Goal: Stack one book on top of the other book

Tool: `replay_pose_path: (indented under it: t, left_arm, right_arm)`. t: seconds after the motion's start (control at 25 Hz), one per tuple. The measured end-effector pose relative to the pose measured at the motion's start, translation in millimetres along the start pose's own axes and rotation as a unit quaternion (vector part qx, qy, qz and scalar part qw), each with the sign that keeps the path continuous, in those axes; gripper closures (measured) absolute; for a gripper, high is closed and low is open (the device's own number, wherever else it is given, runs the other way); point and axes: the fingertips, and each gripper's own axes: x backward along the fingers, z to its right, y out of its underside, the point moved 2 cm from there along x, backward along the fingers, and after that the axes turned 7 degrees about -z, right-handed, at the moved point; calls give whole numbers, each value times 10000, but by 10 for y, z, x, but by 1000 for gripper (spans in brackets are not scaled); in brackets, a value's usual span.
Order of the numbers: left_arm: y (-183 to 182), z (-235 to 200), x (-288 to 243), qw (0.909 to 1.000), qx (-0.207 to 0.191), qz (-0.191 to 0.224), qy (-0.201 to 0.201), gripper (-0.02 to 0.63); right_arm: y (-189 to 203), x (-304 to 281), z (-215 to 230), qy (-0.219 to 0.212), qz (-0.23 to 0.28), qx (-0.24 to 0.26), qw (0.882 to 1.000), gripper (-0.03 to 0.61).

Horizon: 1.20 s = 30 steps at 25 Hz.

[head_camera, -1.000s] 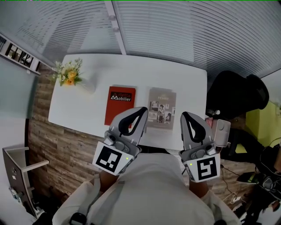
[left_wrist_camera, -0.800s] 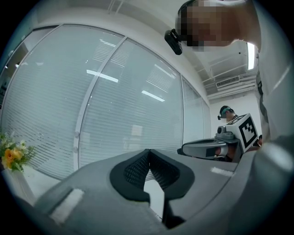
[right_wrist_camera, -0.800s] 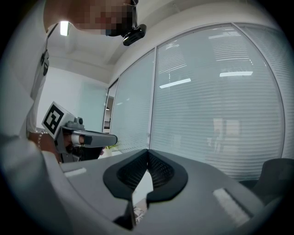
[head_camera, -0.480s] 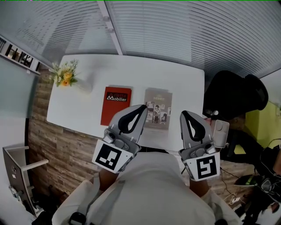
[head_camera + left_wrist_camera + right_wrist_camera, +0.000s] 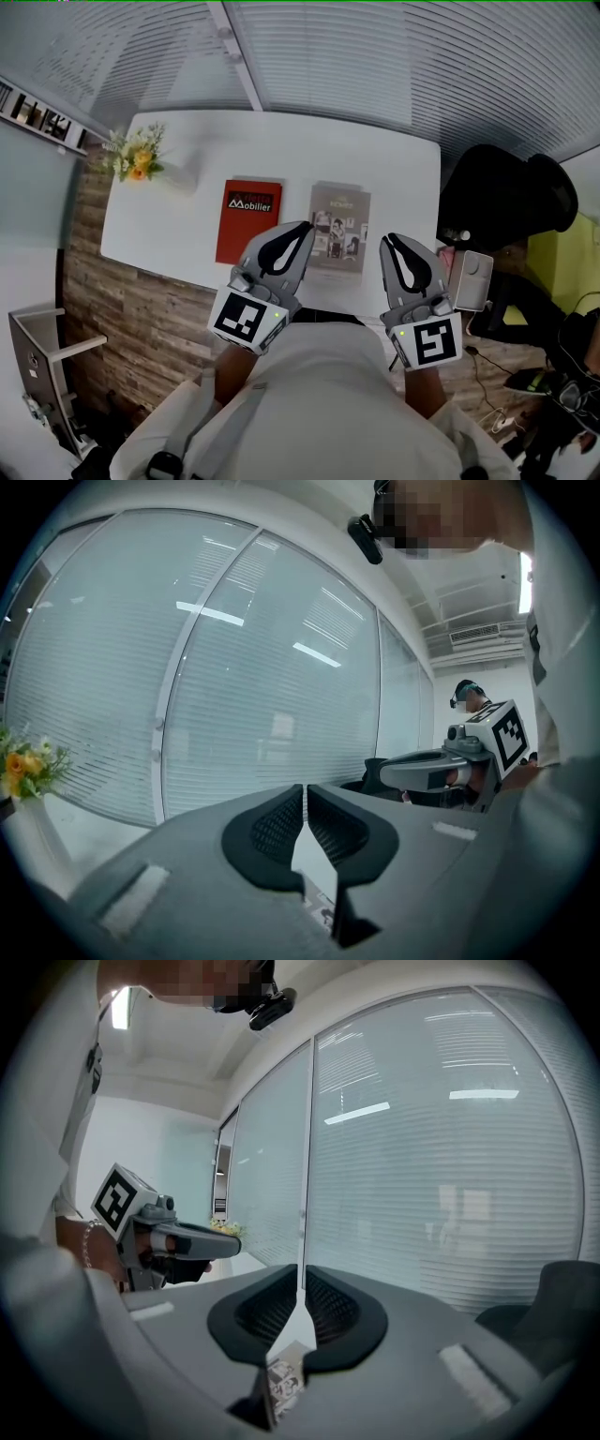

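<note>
From the head view, the left gripper [image 5: 307, 228] and right gripper [image 5: 387, 241] were held side by side in front of the person's pale shirt [image 5: 328, 394], both short of the table's near edge. Only the gripper views showed the jaws: each pair stood a narrow slit apart and was just opening, with nothing between the pads. Through the right gripper's slit a scrap of the grey book's photo cover [image 5: 284, 1379] showed. Only the head view showed both books whole: the red book [image 5: 249, 221] and the grey book beside it lay flat, apart and unstacked, on the white table [image 5: 394, 178]. Yellow flowers [image 5: 136, 161] stood at its far left corner, a black chair [image 5: 502, 202] at its right, with wood-look flooring [image 5: 131, 309] below and slatted blinds [image 5: 375, 66] behind. Since a second before, both grippers had sunk slightly, and the books had not moved.
</note>
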Motion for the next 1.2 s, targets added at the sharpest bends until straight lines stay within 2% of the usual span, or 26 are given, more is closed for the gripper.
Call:
replay_pose_path:
  t: [0.24,0.4,0.72,0.92,1.2]
  left_arm:
    - [369,-37,-69,9994,169,-297,23,577]
    - [655,-75,-93,9976,455,-520,44,568]
    - [1213,-158,-137,9912,794,-1059,19,546]
    - [1531,-176,-197,9853,1099,-1297,169,545]
    - [1963,-244,-316,9775,1225,-1702,228,507]
  right_arm:
    - [359,-54,14,-32,-314,-34,9995,534]
    - [588,-93,-7,-55,-512,-171,9985,527]
    - [1186,-222,-13,-123,-1026,-549,9931,505]
    - [1528,-315,-24,-58,-1325,-560,9896,489]
    - [2026,-468,-82,-125,-1732,-837,9812,441]
